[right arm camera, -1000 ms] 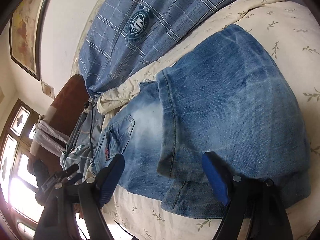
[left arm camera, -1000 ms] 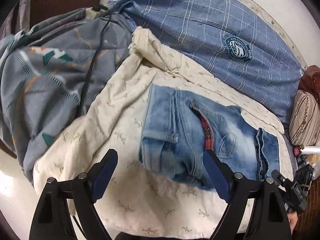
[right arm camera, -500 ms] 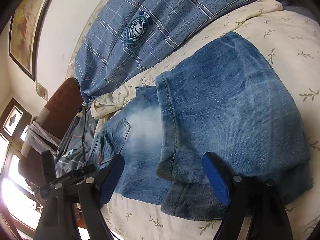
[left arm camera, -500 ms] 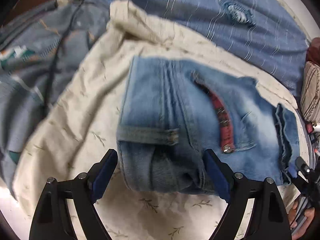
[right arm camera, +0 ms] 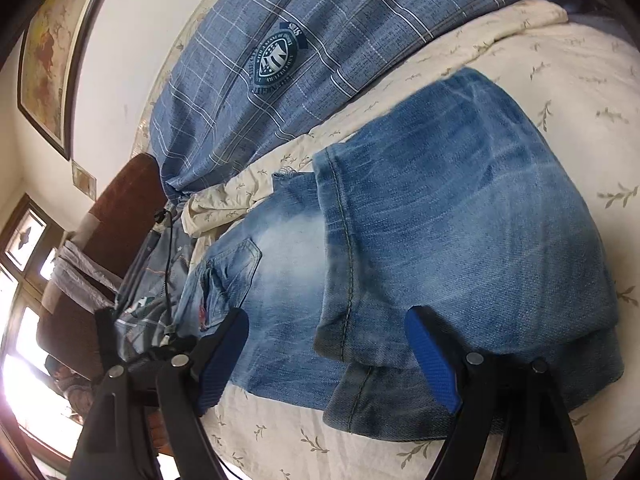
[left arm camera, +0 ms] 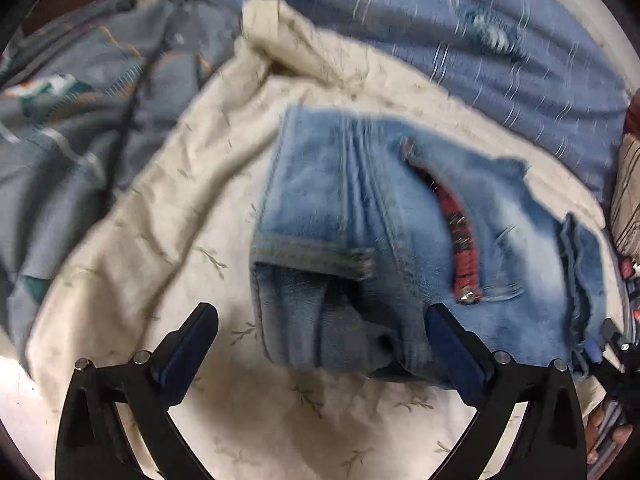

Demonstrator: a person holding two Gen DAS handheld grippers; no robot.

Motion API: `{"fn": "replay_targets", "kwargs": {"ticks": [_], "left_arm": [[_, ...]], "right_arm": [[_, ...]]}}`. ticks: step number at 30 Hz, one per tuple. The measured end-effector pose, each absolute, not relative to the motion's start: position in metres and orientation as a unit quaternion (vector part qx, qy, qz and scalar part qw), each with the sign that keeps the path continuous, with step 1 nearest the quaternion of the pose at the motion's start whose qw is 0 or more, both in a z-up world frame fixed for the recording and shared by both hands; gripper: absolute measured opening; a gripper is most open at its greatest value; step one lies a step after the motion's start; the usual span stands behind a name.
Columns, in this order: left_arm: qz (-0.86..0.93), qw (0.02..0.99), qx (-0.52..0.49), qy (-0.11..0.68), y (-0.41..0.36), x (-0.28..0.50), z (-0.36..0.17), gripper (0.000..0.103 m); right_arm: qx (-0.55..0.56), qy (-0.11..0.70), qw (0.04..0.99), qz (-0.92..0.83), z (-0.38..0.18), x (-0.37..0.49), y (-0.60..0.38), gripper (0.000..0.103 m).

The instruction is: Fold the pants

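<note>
Faded blue jeans point(left arm camera: 380, 240) lie folded on a cream sheet point(left arm camera: 180, 200). In the left wrist view the waistband end, with a belt loop and a red plaid pocket lining, faces my open, empty left gripper point(left arm camera: 320, 344), just in front of its fingers. In the right wrist view the jeans point(right arm camera: 460, 220) show their folded leg layers and hems. My right gripper point(right arm camera: 326, 354) is open and empty over the hem edge. The left gripper also shows in the right wrist view, at the far end of the jeans point(right arm camera: 132, 352).
A blue plaid pillow point(right arm camera: 304, 40) with a round crest lies beyond the jeans against the wall. A grey patterned blanket point(left arm camera: 80, 100) with a black cable lies to the left. A striped cushion point(left arm camera: 628, 192) sits at the right edge. A wooden headboard point(right arm camera: 124, 208) and window are beyond.
My left gripper has moved closer to the waistband end of the jeans, which now fills more of its view. My right gripper has shifted slightly; both stay open.
</note>
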State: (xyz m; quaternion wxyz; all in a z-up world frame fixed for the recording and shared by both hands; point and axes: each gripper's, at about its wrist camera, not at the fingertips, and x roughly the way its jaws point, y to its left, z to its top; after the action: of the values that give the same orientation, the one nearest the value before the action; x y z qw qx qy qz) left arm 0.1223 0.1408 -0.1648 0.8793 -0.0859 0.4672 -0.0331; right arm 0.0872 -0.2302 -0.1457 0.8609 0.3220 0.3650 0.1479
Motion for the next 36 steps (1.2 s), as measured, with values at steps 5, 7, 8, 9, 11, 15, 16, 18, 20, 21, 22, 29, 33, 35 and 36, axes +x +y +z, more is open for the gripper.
{"fn": "replay_targets", "kwargs": {"ticks": [5,7,8,9,11,15,16,18,20,21,22,29,33,35,36], "left_arm": [[-0.015,0.911,-0.070,0.407,0.151,0.096,-0.118,0.103],[-0.016,0.912,-0.086,0.402,0.157,0.091,-0.110,0.103],[-0.017,0.910,-0.097,0.402,0.161,0.089,-0.106,0.103],[-0.017,0.909,-0.102,0.405,0.162,0.088,-0.105,0.103],[-0.022,0.902,-0.112,0.416,0.161,0.090,-0.109,0.103],[-0.021,0.887,-0.112,0.448,0.151,0.092,-0.130,0.103],[-0.022,0.883,-0.112,0.455,0.149,0.092,-0.134,0.103],[-0.025,0.876,-0.116,0.468,0.146,0.093,-0.144,0.103],[-0.026,0.872,-0.120,0.473,0.144,0.093,-0.149,0.103],[-0.026,0.872,-0.122,0.474,0.143,0.093,-0.151,0.103],[-0.027,0.872,-0.122,0.473,0.143,0.093,-0.152,0.103],[-0.016,0.876,-0.099,0.471,0.143,0.094,-0.157,0.103],[-0.013,0.871,-0.110,0.479,0.150,0.093,-0.165,0.103],[-0.012,0.871,-0.111,0.479,0.151,0.092,-0.166,0.103],[-0.012,0.872,-0.109,0.477,0.152,0.091,-0.165,0.103]], "right_arm": [[0.311,0.313,0.884,0.151,-0.125,0.081,-0.230,0.083],[0.316,0.296,0.890,0.143,-0.120,0.079,-0.235,0.083],[0.321,0.293,0.890,0.137,-0.119,0.079,-0.237,0.083],[0.325,0.291,0.890,0.131,-0.118,0.079,-0.240,0.083],[0.334,0.290,0.889,0.117,-0.118,0.079,-0.244,0.083],[0.325,0.288,0.899,0.064,-0.115,0.075,-0.254,0.083],[0.324,0.286,0.900,0.051,-0.114,0.074,-0.258,0.083],[0.328,0.285,0.900,0.044,-0.114,0.071,-0.265,0.083],[0.332,0.282,0.899,0.042,-0.114,0.068,-0.271,0.083],[0.329,0.282,0.900,0.040,-0.113,0.068,-0.273,0.083],[0.323,0.283,0.902,0.037,-0.112,0.067,-0.274,0.083],[0.269,0.314,0.910,0.025,-0.112,0.070,-0.263,0.083],[0.235,0.349,0.907,0.031,-0.122,0.077,-0.255,0.036],[0.235,0.385,0.892,0.030,-0.135,0.084,-0.253,0.016],[0.236,0.394,0.888,0.029,-0.139,0.086,-0.253,0.014]]}}
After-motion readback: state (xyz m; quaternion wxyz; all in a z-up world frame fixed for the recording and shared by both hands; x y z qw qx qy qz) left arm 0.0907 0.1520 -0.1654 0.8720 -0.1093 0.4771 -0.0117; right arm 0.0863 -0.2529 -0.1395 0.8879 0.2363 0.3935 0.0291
